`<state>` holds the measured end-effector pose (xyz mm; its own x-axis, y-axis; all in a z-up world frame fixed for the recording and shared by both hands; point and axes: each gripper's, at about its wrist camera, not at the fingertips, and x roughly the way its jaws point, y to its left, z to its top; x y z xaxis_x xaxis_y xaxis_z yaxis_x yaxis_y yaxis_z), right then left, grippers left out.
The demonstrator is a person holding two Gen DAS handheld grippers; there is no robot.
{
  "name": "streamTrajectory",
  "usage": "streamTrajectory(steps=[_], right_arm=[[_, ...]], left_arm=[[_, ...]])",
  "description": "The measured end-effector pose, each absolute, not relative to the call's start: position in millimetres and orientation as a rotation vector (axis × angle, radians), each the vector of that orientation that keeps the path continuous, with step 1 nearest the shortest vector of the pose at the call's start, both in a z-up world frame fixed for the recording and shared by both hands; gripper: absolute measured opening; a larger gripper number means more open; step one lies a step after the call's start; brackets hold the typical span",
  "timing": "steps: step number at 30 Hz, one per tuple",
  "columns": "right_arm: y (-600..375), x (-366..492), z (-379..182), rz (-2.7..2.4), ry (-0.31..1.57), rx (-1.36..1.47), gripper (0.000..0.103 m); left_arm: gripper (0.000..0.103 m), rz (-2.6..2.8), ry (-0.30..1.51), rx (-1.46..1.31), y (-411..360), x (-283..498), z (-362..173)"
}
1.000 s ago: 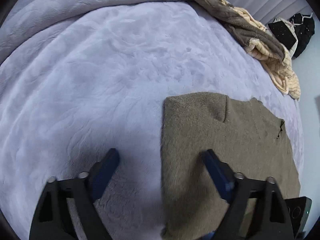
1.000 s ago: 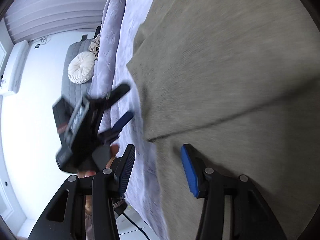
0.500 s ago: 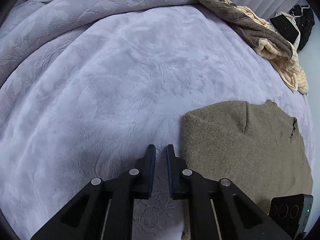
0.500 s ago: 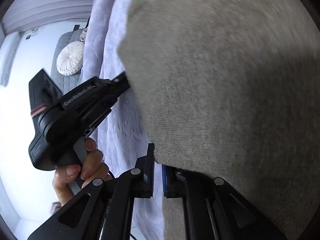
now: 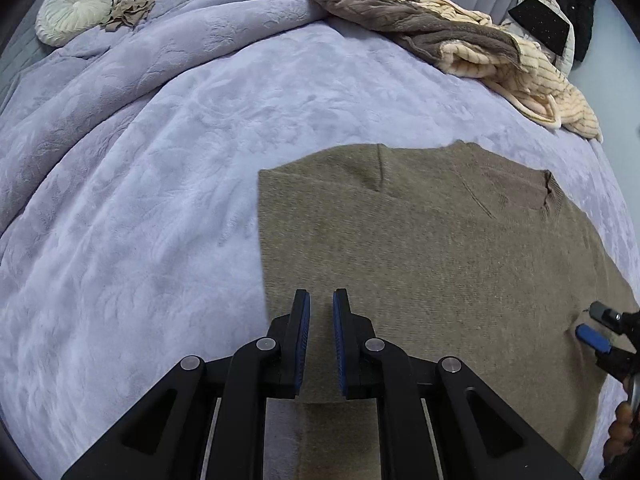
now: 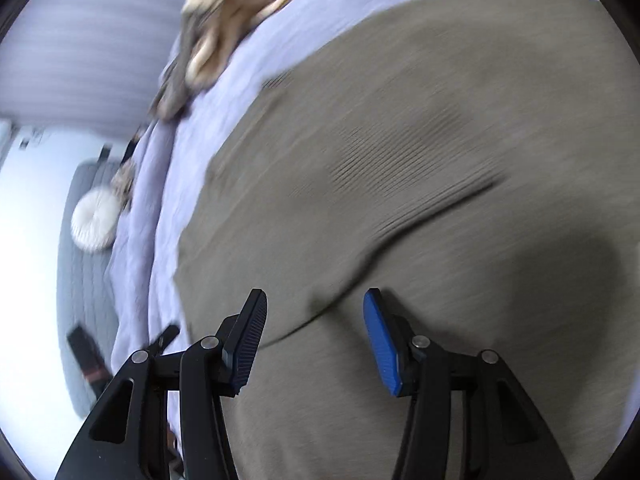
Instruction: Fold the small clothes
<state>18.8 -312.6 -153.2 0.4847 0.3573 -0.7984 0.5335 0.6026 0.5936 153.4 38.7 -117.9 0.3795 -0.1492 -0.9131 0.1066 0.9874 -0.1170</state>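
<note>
Left hand-held gripper (image 5: 321,300): blue-padded jaws nearly together, nothing between, above the near left edge of the olive-brown knitted sweater (image 5: 432,248) | Right hand-held gripper (image 6: 316,304): jaws apart and opening, empty, over the sweater | Sweater: folded flat on the lavender plush bed blanket (image 5: 160,184) | Brown-and-cream clothes pile (image 5: 460,44): far edge.
</note>
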Motion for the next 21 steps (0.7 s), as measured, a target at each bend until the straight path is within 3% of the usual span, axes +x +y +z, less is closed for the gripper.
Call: streamTrajectory(steps=[3, 5, 6, 7, 8, 9, 13, 21], right_arm=[[-347, 13, -165, -0.161, 1.05, 1.104, 0.053], [-357, 7, -170, -0.149, 1.032, 1.183, 0.017], [-360, 7, -169, -0.153, 1.034, 1.184, 0.007], [-360, 7, -163, -0.164, 1.035, 1.164, 0.007], [-361, 4, -163, -0.182, 1.05, 1.124, 0.007], [-360, 2, -164, -0.206, 1.068, 1.087, 0.007], [-360, -8, -165, -0.197, 1.056, 1.145, 0.008], [-353, -32, -140, -0.131, 1.135, 1.004, 0.011]], left_arm=[[0.013, -0.161, 1.203, -0.058, 24, 151, -123], [0.014, -0.16, 1.202, -0.032, 12, 149, -122], [0.016, -0.159, 1.201, -0.014, 7, 147, -122], [0.039, -0.158, 1.201, 0.004, 1, 145, -122], [0.073, -0.154, 1.2, 0.014, -2, 143, -122], [0.079, -0.149, 1.19, 0.019, -5, 141, -120], [0.079, -0.171, 1.19, 0.065, -18, 135, -120], [0.079, -0.192, 1.273, 0.059, -33, 127, -134]])
